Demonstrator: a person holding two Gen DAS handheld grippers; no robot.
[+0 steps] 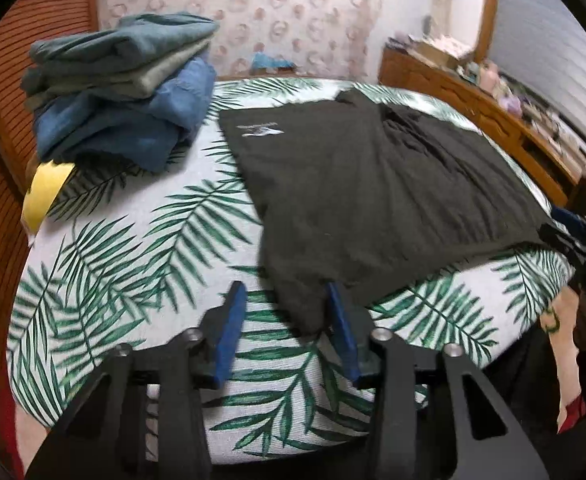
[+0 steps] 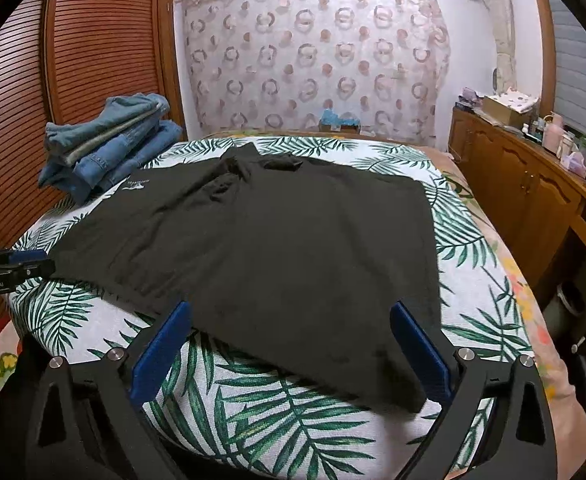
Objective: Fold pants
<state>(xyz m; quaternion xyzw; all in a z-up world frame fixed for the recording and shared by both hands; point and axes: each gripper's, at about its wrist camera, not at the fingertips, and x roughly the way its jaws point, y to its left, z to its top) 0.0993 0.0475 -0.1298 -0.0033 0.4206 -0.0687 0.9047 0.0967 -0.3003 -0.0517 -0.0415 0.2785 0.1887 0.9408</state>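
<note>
Dark olive-black pants (image 1: 373, 192) lie spread flat on the palm-leaf bedspread (image 1: 113, 264), with a small white logo near their far left corner. They also show in the right wrist view (image 2: 277, 256). My left gripper (image 1: 287, 298) is open, its blue fingers on either side of the pants' near corner. My right gripper (image 2: 291, 312) is wide open over the pants' near edge. The left gripper also shows at the left edge of the right wrist view (image 2: 17, 264).
A stack of folded jeans (image 1: 125, 80) sits at the bed's far left, also in the right wrist view (image 2: 109, 148). A yellow item (image 1: 45, 196) lies by it. A wooden slatted wardrobe (image 2: 73, 60) stands left, a cluttered wooden dresser (image 2: 533, 176) right.
</note>
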